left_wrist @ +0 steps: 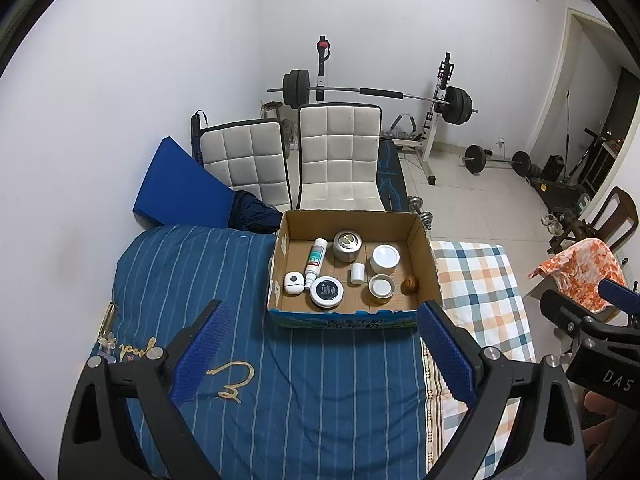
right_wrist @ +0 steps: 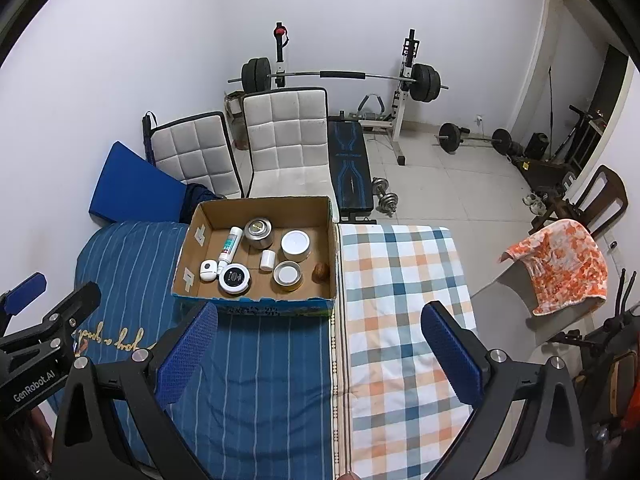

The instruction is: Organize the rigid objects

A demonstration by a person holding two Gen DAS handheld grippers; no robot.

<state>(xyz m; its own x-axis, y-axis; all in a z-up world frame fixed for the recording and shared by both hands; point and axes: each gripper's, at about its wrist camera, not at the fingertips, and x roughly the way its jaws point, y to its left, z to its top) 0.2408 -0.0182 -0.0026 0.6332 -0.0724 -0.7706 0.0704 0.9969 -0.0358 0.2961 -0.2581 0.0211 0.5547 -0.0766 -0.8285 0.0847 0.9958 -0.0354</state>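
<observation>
Left gripper open-jawed, striped bedspread, barbell rack

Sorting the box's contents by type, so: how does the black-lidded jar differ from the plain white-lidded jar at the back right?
The black-lidded jar has a dark lid with small print inside a white rim; the white-lidded jar is plain white on top. The black-lidded jar sits at the front of the cardboard box, touching the spray bottle; the white-lidded jar stands further back and right, apart from it. Both are round, squat, upright and closed.

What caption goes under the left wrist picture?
Open left hand-held gripper hovers before a cardboard box of jars on a striped bed.
</observation>
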